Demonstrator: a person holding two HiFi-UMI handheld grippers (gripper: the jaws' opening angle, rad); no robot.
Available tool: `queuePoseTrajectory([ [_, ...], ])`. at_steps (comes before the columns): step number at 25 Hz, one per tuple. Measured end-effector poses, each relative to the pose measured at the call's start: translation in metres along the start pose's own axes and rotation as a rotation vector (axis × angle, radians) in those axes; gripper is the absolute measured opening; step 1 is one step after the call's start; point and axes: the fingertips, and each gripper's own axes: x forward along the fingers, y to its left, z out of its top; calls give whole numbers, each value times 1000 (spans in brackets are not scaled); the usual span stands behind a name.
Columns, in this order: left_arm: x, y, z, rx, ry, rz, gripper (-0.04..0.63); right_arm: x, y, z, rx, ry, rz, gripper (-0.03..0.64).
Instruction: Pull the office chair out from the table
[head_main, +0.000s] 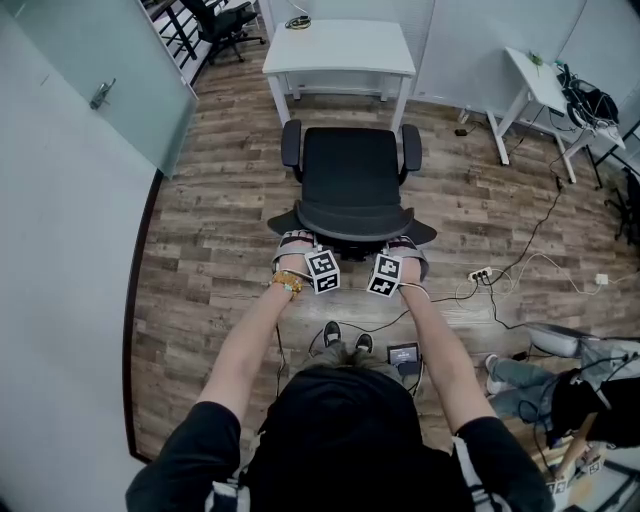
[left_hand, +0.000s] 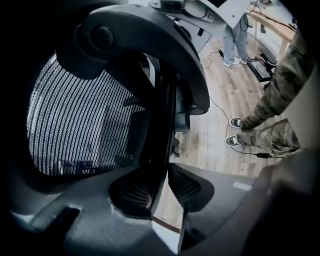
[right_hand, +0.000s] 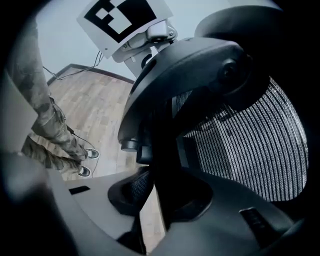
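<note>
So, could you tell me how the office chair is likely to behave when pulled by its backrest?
The office chair probably glides easily over the smooth wooden floor. Held high on the backrest, it may tilt back first. Its mesh likely flexes under pressure.

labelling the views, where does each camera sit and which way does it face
Head view: on the person's head, steeply down at the office chair and white table; arms, left gripper, right gripper show.
Left gripper view: on that gripper, along jaws shut on the backrest.
Right gripper view: on that gripper, likewise.
Shared: mesh backrest, a bystander's legs.
</note>
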Motion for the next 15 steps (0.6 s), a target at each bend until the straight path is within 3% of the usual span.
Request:
queuePoseTrajectory([
  [15,-11,-13,7,-22,0,19,107,-10,13,-7,-14,-20,0,81],
])
